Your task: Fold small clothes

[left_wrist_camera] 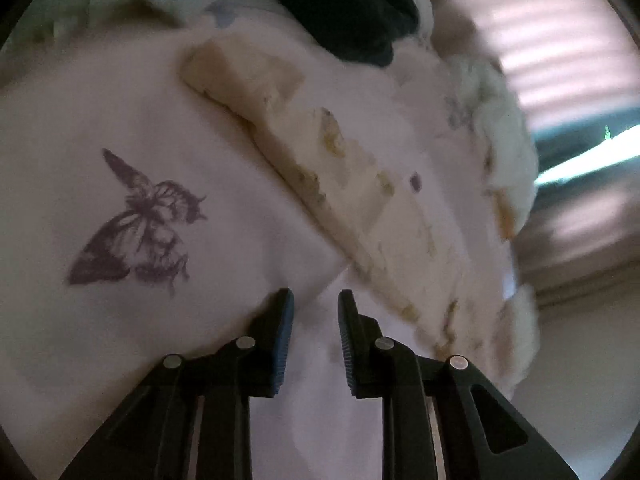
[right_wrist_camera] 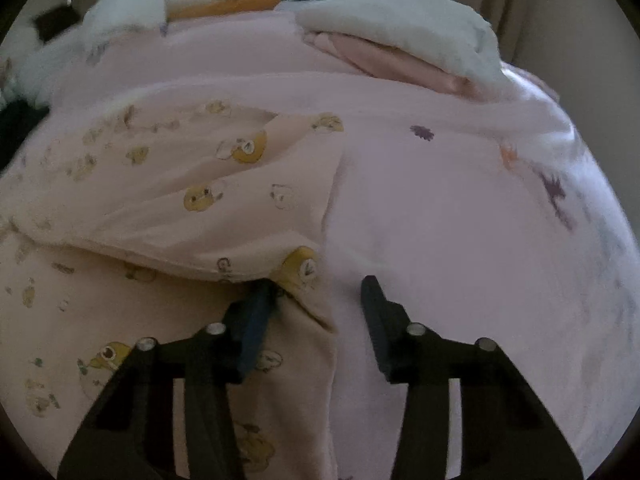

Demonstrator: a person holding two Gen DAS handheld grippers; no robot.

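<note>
A cream garment with a yellow duck print [right_wrist_camera: 192, 184] lies folded over itself on the pink bed sheet [right_wrist_camera: 440, 216]. My right gripper [right_wrist_camera: 316, 286] is down at the garment's near right corner. Its left finger [right_wrist_camera: 260, 304] is tucked under the folded edge, and its right finger [right_wrist_camera: 374, 304] rests on bare sheet. The jaws stand apart with the cloth corner loose between them. In the left wrist view the same garment [left_wrist_camera: 320, 184] runs as a long diagonal strip. My left gripper [left_wrist_camera: 316, 296] hovers over the sheet just beside it, slightly open and holding nothing.
A purple butterfly print [left_wrist_camera: 136, 220] marks the sheet at left. A stack of folded clothes [right_wrist_camera: 400, 36], white over pink, sits at the far right of the bed. A dark garment [left_wrist_camera: 344, 4] and fluffy white items [left_wrist_camera: 500, 128] lie along the far edge.
</note>
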